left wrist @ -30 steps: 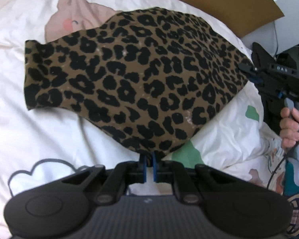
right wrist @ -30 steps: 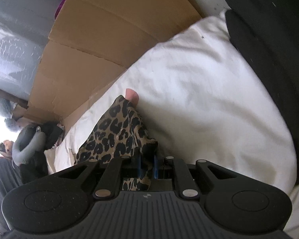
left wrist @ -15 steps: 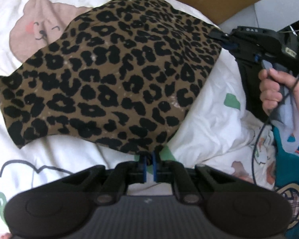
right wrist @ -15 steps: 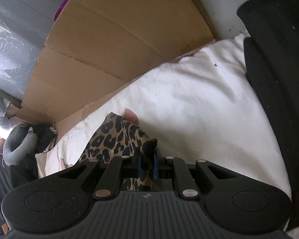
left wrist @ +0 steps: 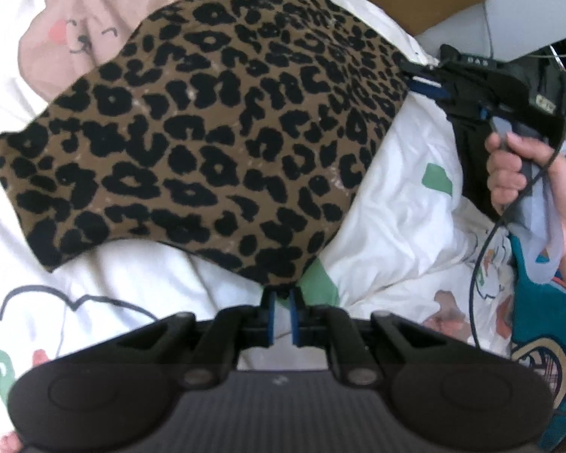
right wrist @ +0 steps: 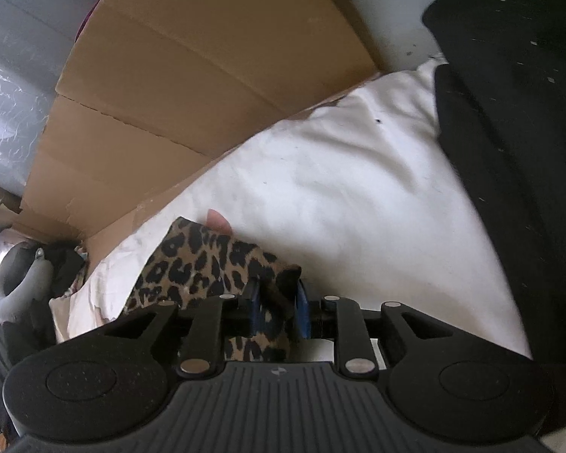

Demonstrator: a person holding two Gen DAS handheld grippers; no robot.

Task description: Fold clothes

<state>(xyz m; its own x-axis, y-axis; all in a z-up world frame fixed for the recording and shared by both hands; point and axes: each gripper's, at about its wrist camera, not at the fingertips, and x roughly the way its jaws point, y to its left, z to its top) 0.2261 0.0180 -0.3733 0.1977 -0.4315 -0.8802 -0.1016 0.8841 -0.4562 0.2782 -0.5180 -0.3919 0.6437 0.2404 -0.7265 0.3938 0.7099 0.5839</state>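
Bedding: white duvet cover (left wrist: 396,196) printed with cartoon animals and clouds, brown cardboard (right wrist: 192,75) propped along the far edge, black fabric (right wrist: 517,120) at the right in the right wrist view.
Garment: leopard-print cloth (left wrist: 207,132) spread over the duvet cover, folded over, one end out to the left, two corners pinched near the right and near edges.
Left gripper (left wrist: 282,302): jaws nearly closed, pinching the near hem of the leopard-print cloth at its lowest point.
Right gripper (right wrist: 277,298): jaws partly parted and just been opening, corner of the leopard-print cloth between them, bunched; blue pads no longer look pressed tight against it.
Right hand (left wrist: 517,173): wrapped round the handle, cable trailing below.
Step in hand: laying the fold down and letting go of the corners, by the look of it.
Doing it well: lower both corners onto the duvet cover before parting fully; back straight out so no pad drags the edge; free the left corner only once the right one lies flat; smooth toward the left end afterwards.
Risk: bunched corner snagging on a pad and pulling the fold askew.
Change from a second ago: right jaws wider, then clamped tight on the corner; leopard-print cloth sits further up and left in the left wrist view; left grip unchanged.
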